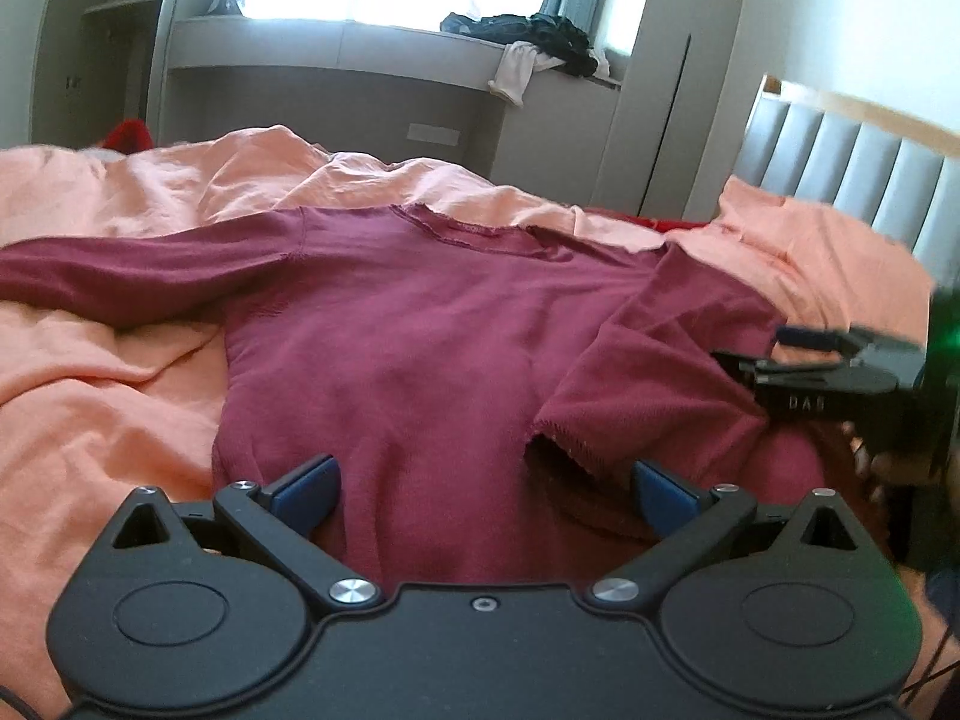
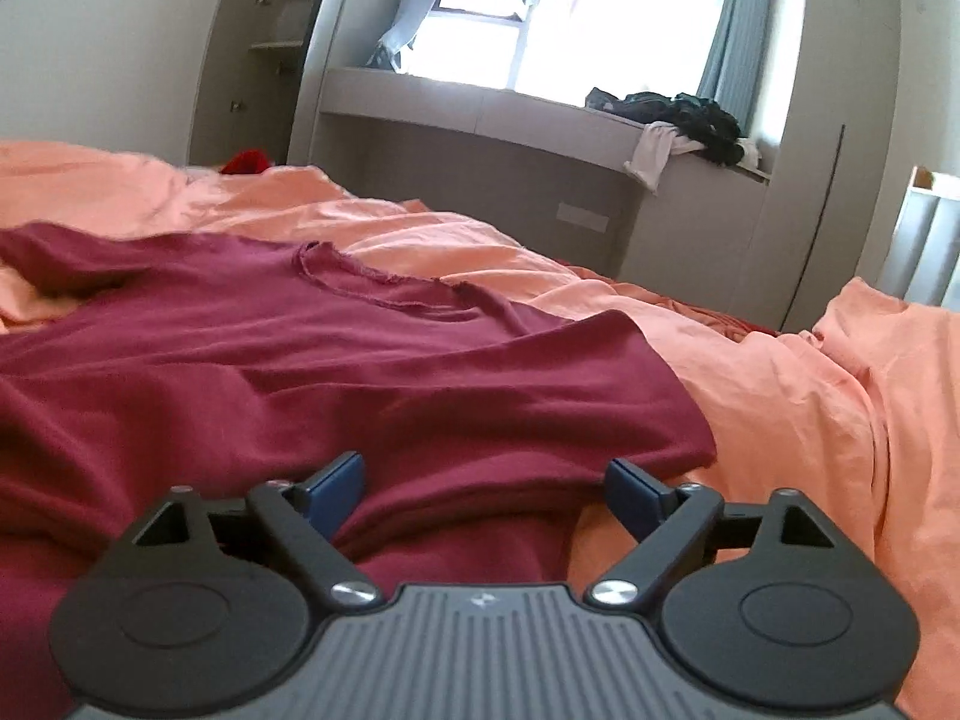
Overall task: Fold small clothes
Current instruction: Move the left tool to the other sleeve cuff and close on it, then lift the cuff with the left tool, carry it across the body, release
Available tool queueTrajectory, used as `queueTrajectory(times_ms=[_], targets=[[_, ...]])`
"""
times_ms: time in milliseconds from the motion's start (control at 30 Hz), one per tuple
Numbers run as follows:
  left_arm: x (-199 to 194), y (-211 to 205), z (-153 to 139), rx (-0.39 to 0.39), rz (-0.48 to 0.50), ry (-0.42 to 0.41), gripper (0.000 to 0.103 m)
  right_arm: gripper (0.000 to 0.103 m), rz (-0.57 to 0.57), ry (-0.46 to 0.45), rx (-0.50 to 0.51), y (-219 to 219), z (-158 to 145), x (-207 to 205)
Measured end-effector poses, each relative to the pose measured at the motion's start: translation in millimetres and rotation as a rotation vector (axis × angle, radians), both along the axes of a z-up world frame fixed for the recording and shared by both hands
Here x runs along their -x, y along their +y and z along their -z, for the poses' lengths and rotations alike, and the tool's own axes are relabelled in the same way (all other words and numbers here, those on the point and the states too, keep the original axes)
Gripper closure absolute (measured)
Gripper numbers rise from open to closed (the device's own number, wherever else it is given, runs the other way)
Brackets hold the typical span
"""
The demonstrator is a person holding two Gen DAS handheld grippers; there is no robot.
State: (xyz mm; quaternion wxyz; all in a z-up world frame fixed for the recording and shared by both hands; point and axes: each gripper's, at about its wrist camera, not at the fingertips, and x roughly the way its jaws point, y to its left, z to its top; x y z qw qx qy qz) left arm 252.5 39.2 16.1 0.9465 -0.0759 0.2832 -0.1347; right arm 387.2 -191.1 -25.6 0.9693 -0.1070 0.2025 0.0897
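A dark red long-sleeved top (image 1: 408, 324) lies flat on the orange bedsheet (image 1: 90, 396), neck away from me. Its left sleeve (image 1: 138, 276) stretches out to the left. Its right sleeve (image 1: 648, 360) is folded in over the body, cuff toward me. My left gripper (image 1: 483, 489) is open and empty over the top's near hem. My right gripper (image 2: 483, 489) is open and empty, its jaws on either side of the top's (image 2: 360, 372) right edge. It also shows at the right of the left wrist view (image 1: 762, 354), beside the folded sleeve.
A window ledge (image 1: 372, 42) with a pile of dark and white clothes (image 1: 540, 42) runs behind the bed. A grey padded headboard (image 1: 840, 174) stands at the right. A red item (image 1: 129, 135) lies at the bed's far left edge. Cupboards (image 1: 90, 42) stand at the left.
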Motion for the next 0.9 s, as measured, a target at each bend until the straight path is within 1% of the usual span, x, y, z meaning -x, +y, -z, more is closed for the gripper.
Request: queueTrajectory(times_ms=[33, 67, 100, 133, 200, 300, 400, 467, 600, 700, 767, 800, 833, 867, 900], targets=[[0.5, 5.8, -3.2, 0.016, -0.010, -0.001, 0.001, 0.009, -0.006, -0.005, -0.016, -1.9, 1.2, -0.1], [1.7, 12.7, -7.1, 0.028, -0.029, -0.009, 0.001, 0.004, -0.011, -0.011, -0.040, -6.4, 0.8, 1.1], [3.9, 20.3, -12.0, 0.036, -0.052, -0.025, 0.001, 0.001, -0.019, -0.021, -0.069, -10.8, 0.4, 4.4], [6.1, 28.2, -16.5, 0.042, -0.076, -0.043, 0.001, 0.000, -0.028, -0.039, -0.098, -15.3, -0.8, 8.5], [10.0, 51.0, -27.3, 0.048, -0.157, -0.082, 0.001, 0.000, -0.040, -0.065, -0.127, -18.9, -4.9, 14.3], [12.3, 97.2, -39.5, 0.067, -0.327, -0.094, 0.001, 0.000, -0.044, -0.117, -0.138, -20.4, -12.8, 26.6], [7.7, 149.3, -49.0, 0.071, -0.488, -0.087, 0.001, 0.000, -0.042, -0.163, -0.153, -21.7, -19.8, 34.9], [-1.3, 182.4, -55.5, 0.066, -0.580, -0.062, 0.001, 0.000, -0.051, -0.180, -0.172, -22.1, -22.7, 38.2], [-26.8, 238.8, -64.0, 0.064, -0.733, -0.022, 0.001, 0.000, -0.056, -0.197, -0.193, -20.7, -23.8, 39.5], [-52.2, 277.5, -61.6, 0.113, -0.821, 0.033, 0.001, 0.000, -0.061, -0.192, -0.205, -19.8, -21.3, 38.5], [-65.7, 298.3, -58.6, 0.162, -0.874, 0.046, 0.001, 0.000, -0.062, -0.187, -0.207, -18.4, -18.9, 36.2], [-69.1, 304.5, -57.0, 0.174, -0.902, 0.045, 0.001, 0.000, -0.061, -0.186, -0.205, -17.8, -17.2, 35.0], [-70.6, 307.6, -56.9, 0.177, -0.927, 0.035, 0.002, 0.000, -0.061, -0.184, -0.203, -17.0, -15.5, 34.7], [-73.3, 308.8, -57.4, 0.168, -0.960, 0.017, 0.005, 0.000, -0.061, -0.176, -0.200, -16.8, -14.0, 32.8], [-76.5, 309.5, -58.0, 0.150, -0.985, 0.014, 0.014, 0.000, -0.059, -0.172, -0.200, -16.2, -12.7, 32.0]])
